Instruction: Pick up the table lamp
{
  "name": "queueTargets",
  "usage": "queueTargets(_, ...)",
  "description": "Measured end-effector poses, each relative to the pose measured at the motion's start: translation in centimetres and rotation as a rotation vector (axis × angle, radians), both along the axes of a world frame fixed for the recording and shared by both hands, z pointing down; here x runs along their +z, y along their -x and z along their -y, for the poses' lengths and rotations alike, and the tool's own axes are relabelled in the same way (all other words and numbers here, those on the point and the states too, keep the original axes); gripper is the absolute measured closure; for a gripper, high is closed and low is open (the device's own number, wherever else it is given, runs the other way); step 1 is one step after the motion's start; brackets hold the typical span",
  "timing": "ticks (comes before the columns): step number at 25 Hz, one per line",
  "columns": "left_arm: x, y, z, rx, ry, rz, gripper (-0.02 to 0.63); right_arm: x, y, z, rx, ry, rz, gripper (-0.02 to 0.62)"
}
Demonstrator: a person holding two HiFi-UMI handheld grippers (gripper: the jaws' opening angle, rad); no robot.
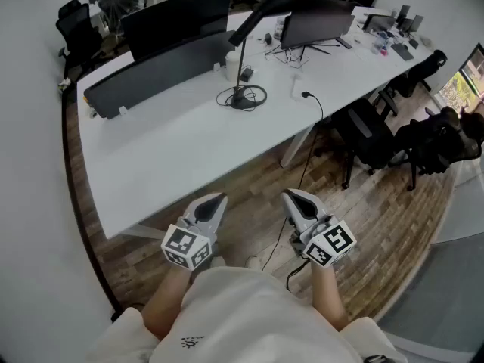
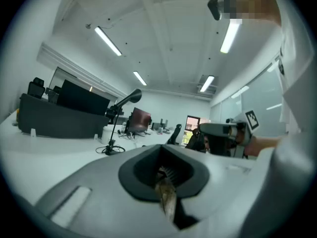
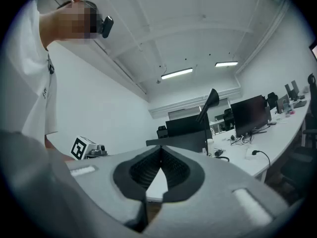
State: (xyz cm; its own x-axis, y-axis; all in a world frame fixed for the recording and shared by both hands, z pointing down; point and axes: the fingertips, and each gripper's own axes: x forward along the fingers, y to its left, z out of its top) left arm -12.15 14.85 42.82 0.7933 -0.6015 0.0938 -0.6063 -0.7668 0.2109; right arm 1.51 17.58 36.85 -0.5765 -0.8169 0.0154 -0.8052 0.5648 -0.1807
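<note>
Standing on white desk (image 1: 174,142), black table lamp (image 1: 261,15)

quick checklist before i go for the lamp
1. Lamp upright on desk: ok.
2. Left gripper open: not ok, jaws shut.
3. Right gripper open: not ok, jaws shut.
4. Both near the lamp: not ok, both short of the desk edge.
5. Cable clear of the lamp's foot: not ok, it loops round it.
6. Where the cable ends: cannot tell.
</note>
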Motion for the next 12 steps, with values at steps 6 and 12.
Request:
queueTargets(6, -0.4, -1.0, -0.9, 0.008, -0.018, 0.006, 0.611, -0.3, -1.1, -1.0, 0.003, -0.012, 0.004, 0.595)
queueTargets(12, -0.7, -2.3, -1.2, 0.000, -0.018, 0.018, 0.612, -0.5, -2.1, -1.8, -0.034, -0.010, 0.048, 0.595)
